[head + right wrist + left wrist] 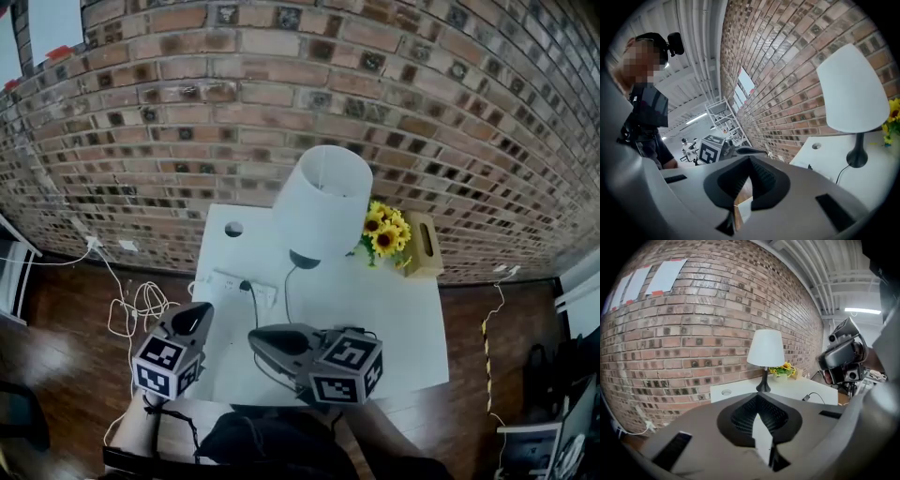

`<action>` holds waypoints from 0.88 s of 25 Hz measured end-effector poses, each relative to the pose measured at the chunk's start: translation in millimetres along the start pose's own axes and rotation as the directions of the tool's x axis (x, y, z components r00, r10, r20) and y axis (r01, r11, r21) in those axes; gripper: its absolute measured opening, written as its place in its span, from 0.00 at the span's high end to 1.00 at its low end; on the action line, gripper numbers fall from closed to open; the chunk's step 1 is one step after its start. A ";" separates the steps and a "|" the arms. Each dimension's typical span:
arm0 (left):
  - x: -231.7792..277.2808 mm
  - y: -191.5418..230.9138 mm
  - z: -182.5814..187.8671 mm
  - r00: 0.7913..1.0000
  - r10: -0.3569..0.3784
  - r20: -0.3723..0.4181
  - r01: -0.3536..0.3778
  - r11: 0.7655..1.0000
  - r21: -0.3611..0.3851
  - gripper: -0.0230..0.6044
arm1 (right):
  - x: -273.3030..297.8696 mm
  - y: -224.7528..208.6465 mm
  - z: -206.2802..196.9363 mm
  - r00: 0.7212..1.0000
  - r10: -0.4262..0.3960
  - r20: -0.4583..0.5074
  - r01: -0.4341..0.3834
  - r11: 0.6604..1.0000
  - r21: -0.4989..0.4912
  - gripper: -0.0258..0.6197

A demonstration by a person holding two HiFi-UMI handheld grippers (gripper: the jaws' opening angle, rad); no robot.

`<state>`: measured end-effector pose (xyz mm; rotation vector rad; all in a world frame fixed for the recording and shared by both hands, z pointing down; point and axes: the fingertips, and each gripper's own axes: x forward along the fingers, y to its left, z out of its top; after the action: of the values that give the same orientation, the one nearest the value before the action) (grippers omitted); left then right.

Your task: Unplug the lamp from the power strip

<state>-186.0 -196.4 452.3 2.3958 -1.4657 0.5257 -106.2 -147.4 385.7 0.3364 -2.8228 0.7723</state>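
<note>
Hovering over the near edge of the white rectangular table [394, 319]: left tool [200, 317] and right tool [258, 337], close together but apart. Both are clenched on nothing. In each gripper view the tips meet (left tool [759, 397], right tool [750, 159]) and nothing sits between them. Neither touches the table or any hardware.

Task item: upright lamp [323, 202] with a white tapered shade, slim black stem and round black foot [305, 259].
- It stands ahead of both tools, well beyond their tips, toward the red-brown brick wall [281, 84].
- From the left tool it shows dead ahead, slightly right [765, 348].
- From the right tool it shows off to the right, shade high [853, 89].

Flat white power strip [230, 281] lies on the table just ahead of the left tool, between it and the lamp foot. A small black plug [246, 285] is seated in it. Thin black cord [286, 295] runs from the lamp foot back toward the right tool and passes out of sight under it.

Also on the table:
- Bunch of yellow sunflowers [386, 230] beyond and right of the right tool, just beside the shade.
- Tan wooden box [424, 246] touching the flowers' far side.
- Round cable hole [233, 229] beyond the strip.

Loose white cables [141, 309] lie on the dark wood floor, left of the left tool.
</note>
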 end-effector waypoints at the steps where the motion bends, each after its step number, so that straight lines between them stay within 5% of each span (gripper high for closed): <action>1: 5.2 1.1 -1.7 1.000 -0.017 -0.005 0.017 1.000 0.003 0.93 | 0.5 -2.1 -0.1 1.000 -0.016 0.003 0.016 1.000 0.004 0.98; 14: 52.8 12.5 -16.6 0.987 -0.155 -0.053 0.159 0.983 0.088 0.93 | 5.2 -27.3 -6.9 0.981 -0.191 0.010 0.191 0.980 0.050 0.98; 22: 81.3 7.2 -33.0 0.970 -0.207 -0.129 0.224 0.965 0.134 0.75 | 5.3 -57.0 -17.0 0.967 -0.253 -0.042 0.254 0.967 0.032 0.98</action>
<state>-163.7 -250.0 518.4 2.5517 -1.1362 0.7263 -93.8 -187.2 428.5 0.6663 -2.6615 0.7655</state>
